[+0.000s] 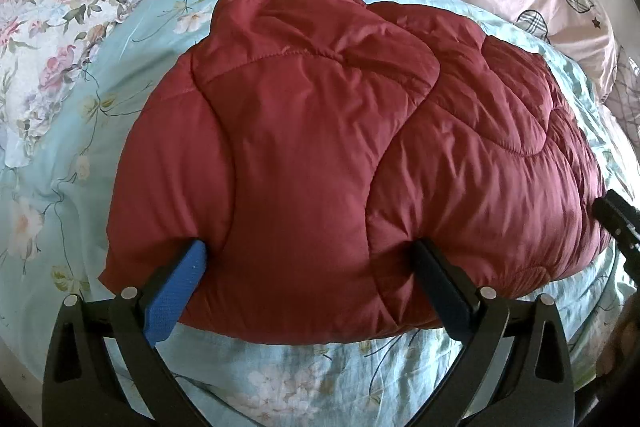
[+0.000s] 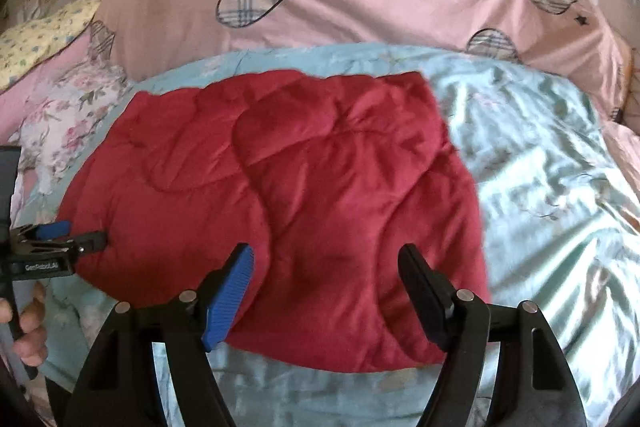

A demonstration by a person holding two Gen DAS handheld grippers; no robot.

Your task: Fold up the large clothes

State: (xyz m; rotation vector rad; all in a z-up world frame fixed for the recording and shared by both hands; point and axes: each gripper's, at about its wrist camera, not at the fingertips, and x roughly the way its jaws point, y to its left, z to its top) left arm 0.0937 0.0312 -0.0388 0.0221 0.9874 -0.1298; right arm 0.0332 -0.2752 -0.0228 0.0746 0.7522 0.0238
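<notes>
A dark red quilted jacket [image 1: 320, 127] lies folded into a thick bundle on a light blue floral sheet [image 1: 60, 167], its collar at the far left. My left gripper [image 1: 308, 251] stands wide at the bundle's near edge. Its fingertips nudge into the puffy fabric, which bulges between them without being pinched. In the right wrist view the jacket [image 2: 300, 187] fills the middle, and my right gripper [image 2: 326, 255] hovers open over its near right part with nothing clamped. The left gripper [image 2: 80, 235] shows at the jacket's left edge, and the right gripper's tip [image 1: 612, 215] at the far right.
A pink duvet with plaid hearts [image 2: 360, 7] is heaped along the far side of the bed. A floral pillow [image 1: 48, 67] and a yellow flowered one [image 2: 36, 43] lie at the left. A person's hand [image 2: 28, 327] holds the left tool. Bare blue sheet [image 2: 552, 187] spreads right of the jacket.
</notes>
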